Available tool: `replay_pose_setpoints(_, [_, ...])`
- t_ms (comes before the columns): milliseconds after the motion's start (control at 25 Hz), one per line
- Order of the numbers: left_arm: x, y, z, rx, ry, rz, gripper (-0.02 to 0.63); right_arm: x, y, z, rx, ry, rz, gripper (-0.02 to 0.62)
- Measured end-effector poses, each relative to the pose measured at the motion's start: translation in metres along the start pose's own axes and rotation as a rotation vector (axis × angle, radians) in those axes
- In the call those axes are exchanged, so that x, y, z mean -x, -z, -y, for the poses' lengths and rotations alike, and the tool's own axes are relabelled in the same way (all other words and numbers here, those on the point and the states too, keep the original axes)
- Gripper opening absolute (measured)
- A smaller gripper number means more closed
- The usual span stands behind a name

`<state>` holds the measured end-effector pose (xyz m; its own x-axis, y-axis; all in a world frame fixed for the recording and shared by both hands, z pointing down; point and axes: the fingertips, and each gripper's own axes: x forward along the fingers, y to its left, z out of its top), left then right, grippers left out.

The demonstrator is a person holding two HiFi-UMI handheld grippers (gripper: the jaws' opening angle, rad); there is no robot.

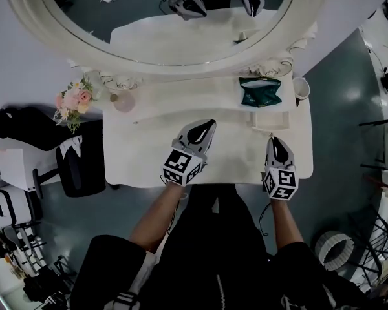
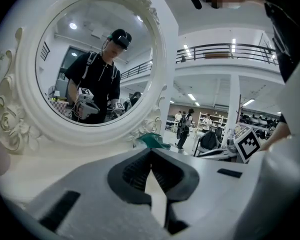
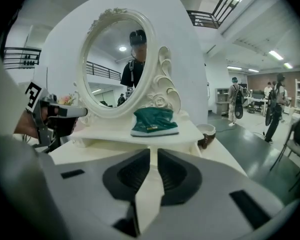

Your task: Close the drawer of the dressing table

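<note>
**Inspector A:** State of the tongs?

**Inspector B:** Grey left tongs were closed, tips meeting, empty. Grey right tongs stood slightly parted, empty; only the right gripper view showed that gap.

**Inspector A:** The drawer?

**Inspector B:** Indiscernible in every view. Head view alone placed both tongs over the front edge of the white dressing tabletop.

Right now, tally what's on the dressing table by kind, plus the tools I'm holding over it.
Green pouch: 1
Cup: 1
Pink flower bunch: 1
Pale pink round item: 1
Tools: 2, left tool and right tool
Total: 6
</note>
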<state>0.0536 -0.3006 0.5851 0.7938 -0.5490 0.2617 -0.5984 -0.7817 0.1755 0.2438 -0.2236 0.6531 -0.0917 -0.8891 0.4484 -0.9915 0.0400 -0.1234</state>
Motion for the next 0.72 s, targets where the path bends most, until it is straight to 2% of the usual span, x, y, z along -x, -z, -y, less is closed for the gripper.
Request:
replay_pose_setpoints(240, [0.001, 0.006, -0.007, 0.014, -0.019, -0.014, 0.005, -0.014, 0.04, 0.02, -0.061, 0.006, -0.12, 0.158])
replay_pose_setpoints(720, [0.011, 0.014, -0.022, 0.031, -0.068, -0.037, 0.005, -0.046, 0.088, 0.037, -0.073, 0.042, -0.256, 0.163])
